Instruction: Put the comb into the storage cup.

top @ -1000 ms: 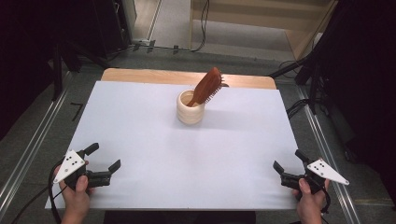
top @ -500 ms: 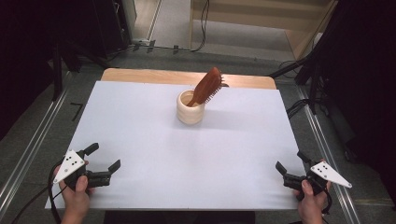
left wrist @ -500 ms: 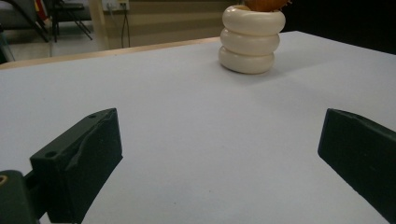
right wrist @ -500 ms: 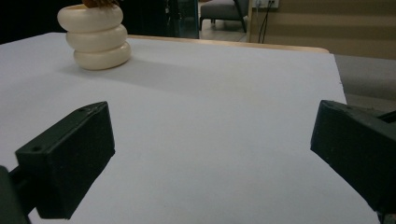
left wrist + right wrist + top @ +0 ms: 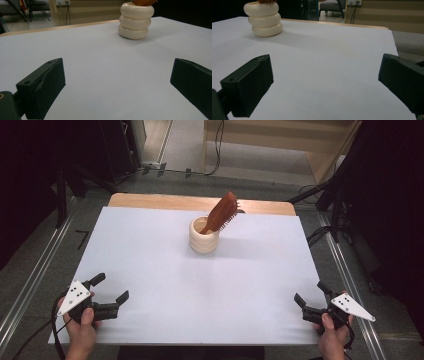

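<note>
**Right hand drifts back, both grippers wide and empty**

Slipping a touch toward the near right corner since a second ago, the right gripper (image 5: 311, 293) now sits almost at the table's edge, while the left gripper (image 5: 111, 288) holds the spot it had before at the near left corner. Both are spread wide, jaws well apart, nothing between them and nothing touched but air above the white sheet (image 5: 165, 265). From the left gripper view the two black jaws frame bare white surface; the right gripper view tells the same story.

Far up the table, well apart from both grippers, stands the cream ribbed cup (image 5: 204, 236), upright on the sheet near the back centre. Out of it leans the brown wooden hairbrush (image 5: 221, 213), handle down inside the cup, head tilted up and to the right, bristles facing right. Cup and brush sit exactly as they did a second ago.

Between grippers and cup lies open white sheet. Behind the sheet a strip of wooden tabletop (image 5: 150, 200) shows.
</note>
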Demonstrator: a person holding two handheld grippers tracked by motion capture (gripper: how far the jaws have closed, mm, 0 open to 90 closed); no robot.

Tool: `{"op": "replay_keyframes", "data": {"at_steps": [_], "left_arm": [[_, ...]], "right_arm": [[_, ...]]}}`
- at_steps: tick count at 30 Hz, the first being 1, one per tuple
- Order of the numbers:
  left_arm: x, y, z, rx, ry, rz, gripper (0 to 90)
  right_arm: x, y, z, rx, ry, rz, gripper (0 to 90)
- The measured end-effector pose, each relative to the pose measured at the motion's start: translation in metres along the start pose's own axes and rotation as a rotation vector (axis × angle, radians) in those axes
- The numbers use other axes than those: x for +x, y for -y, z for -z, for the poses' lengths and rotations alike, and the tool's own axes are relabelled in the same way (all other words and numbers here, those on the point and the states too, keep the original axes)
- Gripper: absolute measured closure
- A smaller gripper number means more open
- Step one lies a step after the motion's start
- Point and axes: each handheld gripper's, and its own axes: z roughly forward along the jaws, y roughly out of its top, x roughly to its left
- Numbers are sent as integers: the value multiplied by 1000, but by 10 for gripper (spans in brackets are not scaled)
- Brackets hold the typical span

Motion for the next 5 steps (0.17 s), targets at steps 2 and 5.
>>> {"op": "replay_keyframes", "data": {"at_steps": [2, 5], "left_arm": [[0, 0, 0, 0, 1, 0, 0], [0, 0, 0, 1, -1, 1, 0]], "right_arm": [[0, 0, 0, -2, 2, 3, 0], [1, 0, 0, 2, 3, 1, 0]]}}
